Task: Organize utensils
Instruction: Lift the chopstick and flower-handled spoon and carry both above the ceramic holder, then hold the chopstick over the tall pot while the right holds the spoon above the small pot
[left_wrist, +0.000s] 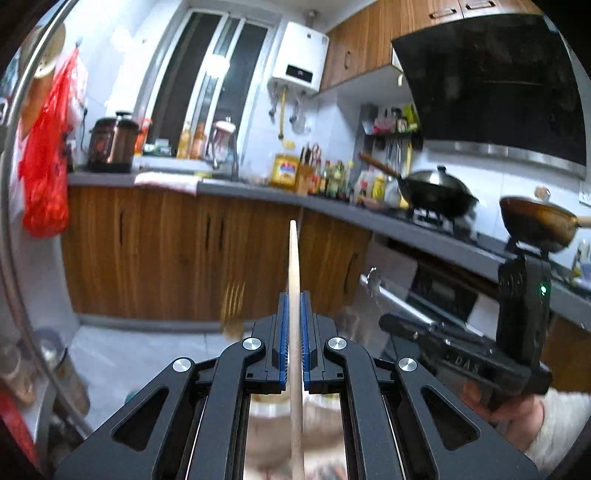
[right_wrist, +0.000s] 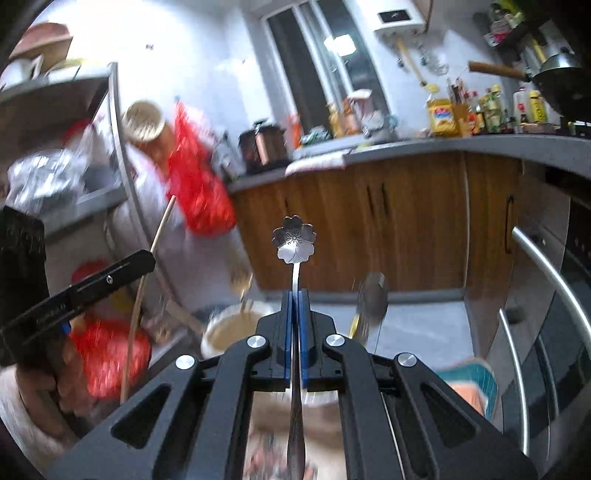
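My left gripper (left_wrist: 294, 295) is shut on a pale wooden chopstick (left_wrist: 293, 258) that pokes out forward between the blue pads. It also shows at the left of the right wrist view as the left gripper (right_wrist: 149, 258), the chopstick (right_wrist: 162, 225) slanting through it. My right gripper (right_wrist: 294, 293) is shut on the thin handle of a metal spoon (right_wrist: 294, 240) with a flower-shaped bowl. From the left wrist view the right gripper (left_wrist: 386, 321) sits at the right, held by a hand (left_wrist: 517, 410), the spoon (left_wrist: 373, 277) sticking out. Both point roughly level across the kitchen.
A beige container (right_wrist: 229, 328) with blurred utensils lies below, beside a teal basket (right_wrist: 476, 373). Wooden cabinets under a grey counter (left_wrist: 332, 206) carry bottles, a wok (left_wrist: 436, 192) and a pan (left_wrist: 535, 221). An oven handle (right_wrist: 546, 273) is at right, a red bag (left_wrist: 46, 166) at left.
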